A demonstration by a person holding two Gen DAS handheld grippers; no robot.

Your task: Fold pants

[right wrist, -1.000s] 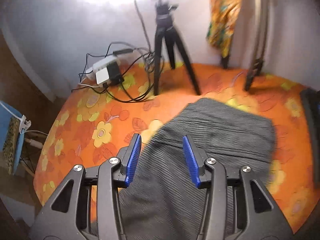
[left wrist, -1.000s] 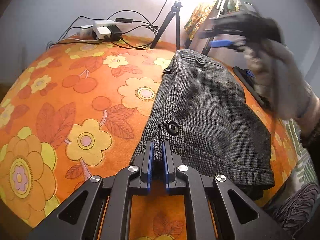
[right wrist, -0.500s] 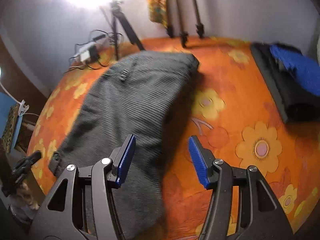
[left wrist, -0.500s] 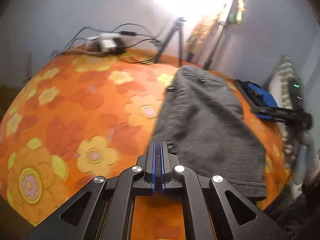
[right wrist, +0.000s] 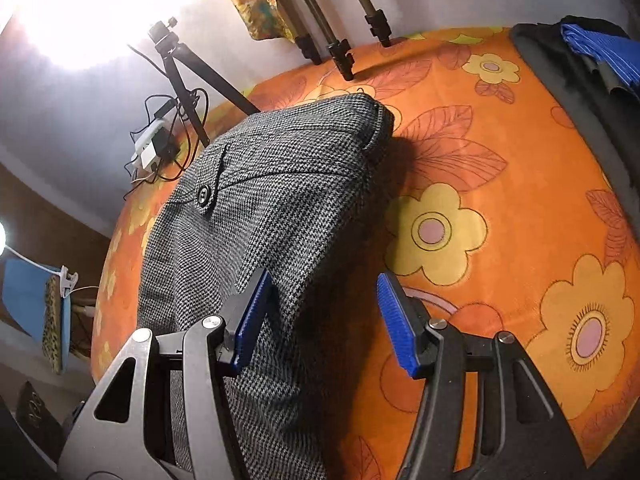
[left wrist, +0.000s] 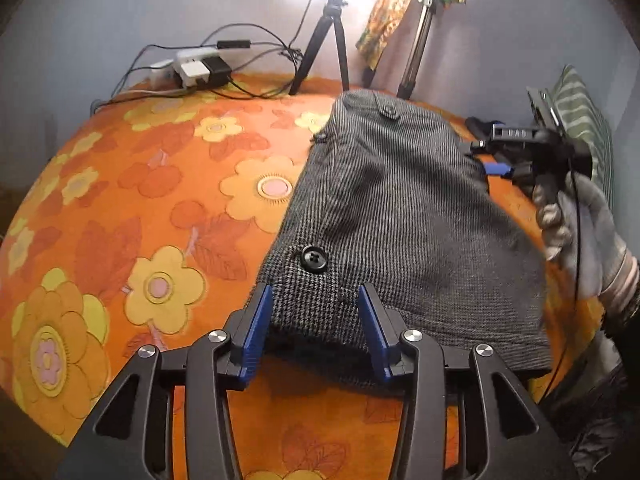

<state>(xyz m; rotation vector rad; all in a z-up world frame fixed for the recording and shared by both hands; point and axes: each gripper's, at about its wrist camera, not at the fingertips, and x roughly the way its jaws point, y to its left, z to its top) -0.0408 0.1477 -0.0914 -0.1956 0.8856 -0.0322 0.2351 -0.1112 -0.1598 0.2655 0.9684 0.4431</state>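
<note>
Left gripper point(left wrist: 315, 328) stood with jaws wide apart, nothing between the blue pads point(left wrist: 256, 328) but air, straddling the near edge of the pants point(left wrist: 400, 232). The grey houndstooth cloth lay folded on the orange flowered cover point(left wrist: 160, 200), running from the jaws up toward 12 o'clock, a black button point(left wrist: 314, 258) just beyond the left pad at 12.

Over to the right gripper point(right wrist: 324, 320): jaws spread wide too, gripping nothing. Its left pad point(right wrist: 252, 316) sat against or just above the pants' right-hand edge, hard to tell which, while the right pad point(right wrist: 398, 328) hung over bare cover. The pants point(right wrist: 260, 200) stretched from 7 o'clock up to 12, a buttoned tab point(right wrist: 205, 193) showing at 10.

Further out in the left view, the right gripper point(left wrist: 496, 156) appeared at 2 o'clock, held in a gloved hand point(left wrist: 576, 216) off the pants' far side. A striped cushion point(left wrist: 580, 120) stood behind it. At 12 stood a small tripod point(left wrist: 324, 44) and a bigger stand point(left wrist: 416, 40), a patterned cloth point(left wrist: 380, 24) hanging between them. A power strip point(left wrist: 192, 70) with tangled cables point(left wrist: 256, 46) sat at 11.

In the right view, the stand's legs point(right wrist: 340, 44) crowded the cover's far edge at 12, the tripod point(right wrist: 184, 72) at 11, and dark and blue clothes point(right wrist: 592, 52) lay piled at 2. A bright lamp glare washed out the wall at 10 to 11.
</note>
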